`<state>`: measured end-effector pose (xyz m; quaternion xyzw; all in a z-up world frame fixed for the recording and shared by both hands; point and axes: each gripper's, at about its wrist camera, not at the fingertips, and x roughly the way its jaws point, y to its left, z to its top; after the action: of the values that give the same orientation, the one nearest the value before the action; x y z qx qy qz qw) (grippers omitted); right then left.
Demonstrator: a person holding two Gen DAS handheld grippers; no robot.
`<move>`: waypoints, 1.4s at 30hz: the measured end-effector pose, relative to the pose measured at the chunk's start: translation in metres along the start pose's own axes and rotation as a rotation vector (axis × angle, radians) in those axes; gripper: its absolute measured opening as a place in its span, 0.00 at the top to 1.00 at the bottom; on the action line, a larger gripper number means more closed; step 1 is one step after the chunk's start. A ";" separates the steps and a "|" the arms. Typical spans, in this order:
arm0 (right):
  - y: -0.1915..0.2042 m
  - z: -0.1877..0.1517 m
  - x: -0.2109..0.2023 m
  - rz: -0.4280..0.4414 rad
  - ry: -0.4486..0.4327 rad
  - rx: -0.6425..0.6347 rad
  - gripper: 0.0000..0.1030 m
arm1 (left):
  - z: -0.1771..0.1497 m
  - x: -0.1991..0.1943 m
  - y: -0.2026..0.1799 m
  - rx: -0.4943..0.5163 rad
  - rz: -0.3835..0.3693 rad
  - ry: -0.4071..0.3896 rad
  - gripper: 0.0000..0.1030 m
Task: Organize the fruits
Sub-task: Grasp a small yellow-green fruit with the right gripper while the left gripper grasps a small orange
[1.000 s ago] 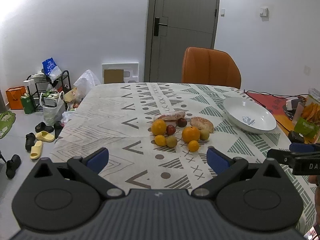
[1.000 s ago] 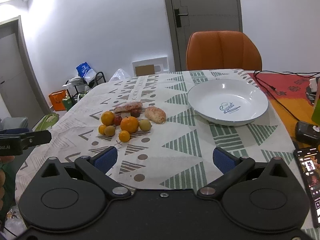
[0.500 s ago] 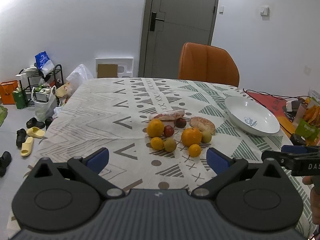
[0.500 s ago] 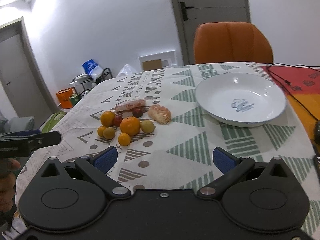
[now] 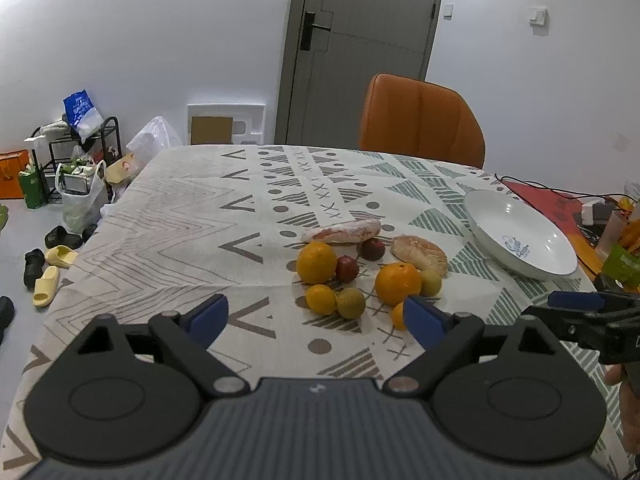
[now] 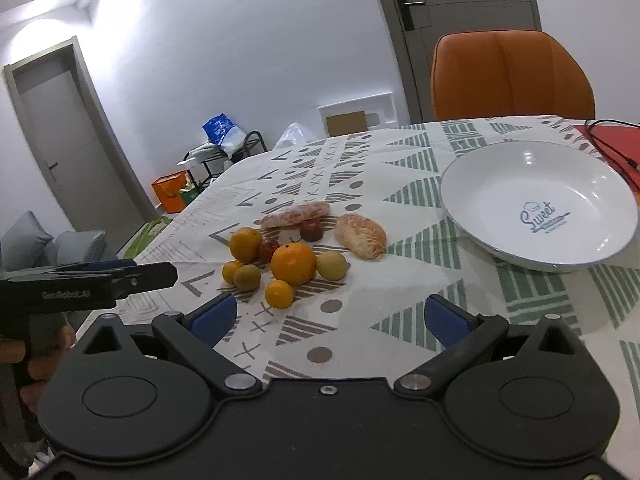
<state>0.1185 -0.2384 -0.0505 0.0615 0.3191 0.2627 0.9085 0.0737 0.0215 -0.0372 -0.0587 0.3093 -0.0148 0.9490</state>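
Left gripper [image 5: 316,318] has its jaws spread wide, holding nothing, hovering above the tablecloth [image 5: 192,240] just near of the fruit pile. Right gripper [image 6: 330,316] is also wide apart and empty, touching nothing. The fruits sit in a cluster mid-table: a big orange [image 6: 293,263], a second orange [image 6: 245,244], small oranges [image 6: 279,294], a green-yellow fruit [image 6: 331,265], a brownish one [image 6: 247,277], two dark red ones [image 6: 268,249]. A bread roll [image 6: 361,235] and a wrapped pinkish item [image 6: 296,213] lie at the far side of the pile. An empty white plate [image 6: 538,204] sits to the right, apart from the fruit.
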 end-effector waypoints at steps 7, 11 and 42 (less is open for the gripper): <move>-0.004 0.006 0.015 0.011 0.036 0.001 0.14 | 0.005 0.016 0.005 0.000 0.000 0.024 0.26; -0.005 0.009 0.025 -0.005 0.052 -0.010 0.15 | 0.005 0.028 0.007 -0.003 -0.008 0.045 0.30; -0.007 0.024 0.094 0.009 0.126 -0.072 0.59 | 0.005 0.084 0.016 -0.033 -0.030 0.122 0.79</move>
<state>0.1982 -0.1948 -0.0846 0.0133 0.3658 0.2817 0.8869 0.1444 0.0328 -0.0842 -0.0779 0.3657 -0.0273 0.9271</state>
